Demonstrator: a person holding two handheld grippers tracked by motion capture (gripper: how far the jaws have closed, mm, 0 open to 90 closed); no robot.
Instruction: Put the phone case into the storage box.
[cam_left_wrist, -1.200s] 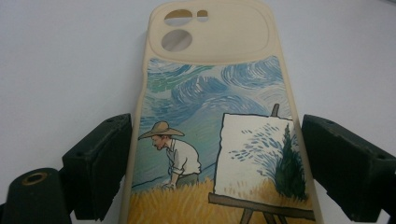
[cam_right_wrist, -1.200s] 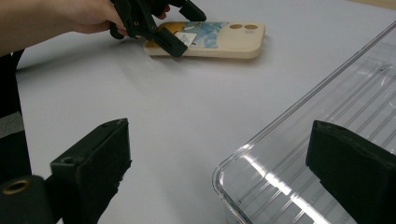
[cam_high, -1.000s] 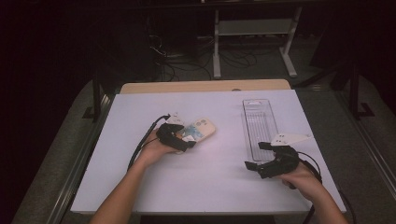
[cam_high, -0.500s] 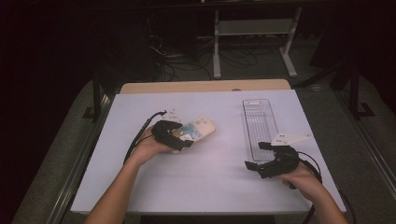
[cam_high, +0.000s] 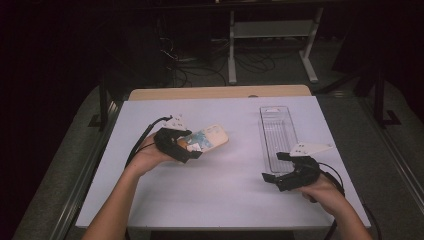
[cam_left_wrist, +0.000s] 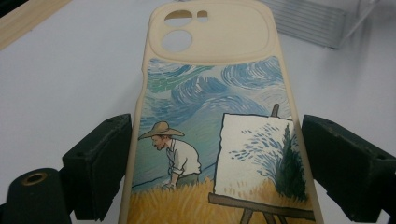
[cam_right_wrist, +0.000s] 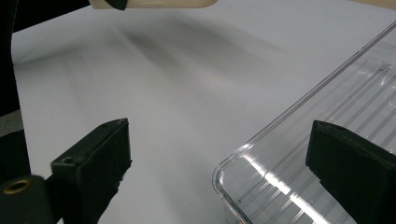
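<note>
A cream phone case (cam_high: 212, 137) printed with a painter, a wheat field and an easel (cam_left_wrist: 215, 93) sits crosswise between the jaws of my left gripper (cam_high: 192, 147), which is shut on its two long edges (cam_left_wrist: 217, 172). The case hangs a little above the white table, its camera end pointing away from the hand. Near the front right, my right gripper (cam_high: 272, 166) stands open with nothing held. Its jaws (cam_right_wrist: 219, 158) straddle the near corner of a clear ribbed plastic tray (cam_right_wrist: 327, 116).
The long clear tray (cam_high: 278, 127) lies lengthwise at the right of the white table (cam_high: 225, 200). A wooden strip borders the far edge. Beyond it stand dark floor, cables and a metal rack. Black cables trail from both grippers.
My left hand has risen with the phone case in its grip, lifting it off the table. The right hand and the tray stay where they were.
</note>
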